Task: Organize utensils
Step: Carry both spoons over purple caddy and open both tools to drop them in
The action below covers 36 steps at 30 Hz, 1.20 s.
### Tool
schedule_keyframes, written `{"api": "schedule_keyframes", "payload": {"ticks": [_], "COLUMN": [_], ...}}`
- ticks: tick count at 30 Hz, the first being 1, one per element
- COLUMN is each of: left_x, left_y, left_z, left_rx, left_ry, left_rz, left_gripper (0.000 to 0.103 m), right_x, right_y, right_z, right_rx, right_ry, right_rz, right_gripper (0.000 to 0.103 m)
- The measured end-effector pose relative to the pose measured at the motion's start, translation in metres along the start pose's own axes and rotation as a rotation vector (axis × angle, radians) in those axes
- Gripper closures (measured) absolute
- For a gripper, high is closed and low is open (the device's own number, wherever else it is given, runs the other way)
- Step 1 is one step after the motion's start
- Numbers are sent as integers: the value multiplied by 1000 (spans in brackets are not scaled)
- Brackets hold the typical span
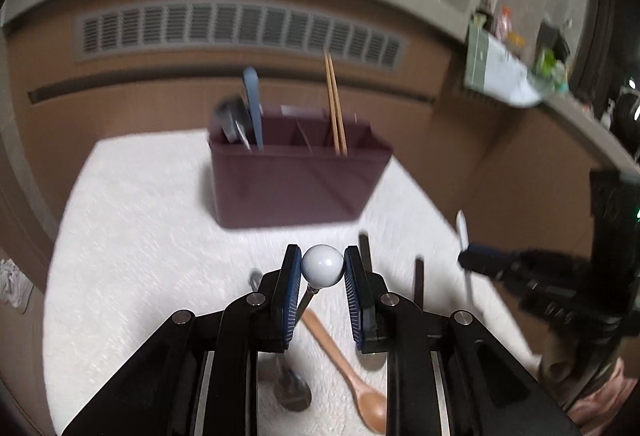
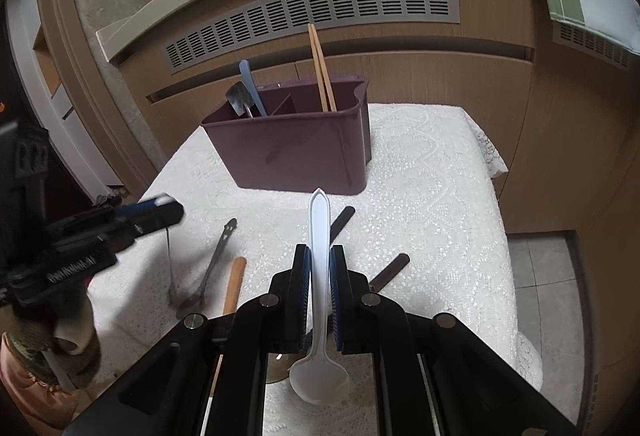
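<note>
Both loads are lifted short of the maroon caddy point(image 2: 296, 144): the left gripper point(image 1: 322, 268) clamps a white ball-ended utensil point(image 1: 322, 266), the right gripper point(image 2: 319, 268) pinches a white plastic spoon point(image 2: 319, 276), each needing its compartment next.

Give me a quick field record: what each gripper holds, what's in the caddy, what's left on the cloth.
left gripper: shut on white ball-ended utensil, lifted off the cloth
right gripper: shut on white plastic spoon, handle forward
caddy: maroon, divided; chopsticks at right, blue handle and metal utensil at left
left on cloth: wooden spoon, metal spoon, two dark handles
</note>
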State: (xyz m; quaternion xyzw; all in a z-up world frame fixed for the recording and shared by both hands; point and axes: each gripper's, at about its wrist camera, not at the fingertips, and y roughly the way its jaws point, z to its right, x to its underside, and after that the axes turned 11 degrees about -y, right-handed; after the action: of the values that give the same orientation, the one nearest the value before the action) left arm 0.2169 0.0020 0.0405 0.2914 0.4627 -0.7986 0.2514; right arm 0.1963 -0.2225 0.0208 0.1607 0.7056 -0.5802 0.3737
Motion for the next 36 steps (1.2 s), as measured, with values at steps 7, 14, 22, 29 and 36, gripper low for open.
{"api": "schedule_keyframes", "payload": {"ticks": [7,14,22,29,36], "left_x": [-88,-167,-185,-173,-156], "left_y": [-49,-46,7,56,94], "left_z": [22,32,4,-12,-21], "left_rx": [119,166,191,194,155], "left_ry": [29,49,-25,-70,-108], "left_rz": [182,276,205,116,15], "left_gripper": [80,80,80,80,72], "right_x": [-80,-179,-195,-171,-148], "right_y": [-46,-69,13,76,108], "right_z": [0,-1,13,26,31], "right_rx": [44,106,84,64,44], "right_ry": [-92,-184,-167,-129,-136], "right_rz": [207,446,391,270,171], "right_gripper": [93,93,93,93,87]}}
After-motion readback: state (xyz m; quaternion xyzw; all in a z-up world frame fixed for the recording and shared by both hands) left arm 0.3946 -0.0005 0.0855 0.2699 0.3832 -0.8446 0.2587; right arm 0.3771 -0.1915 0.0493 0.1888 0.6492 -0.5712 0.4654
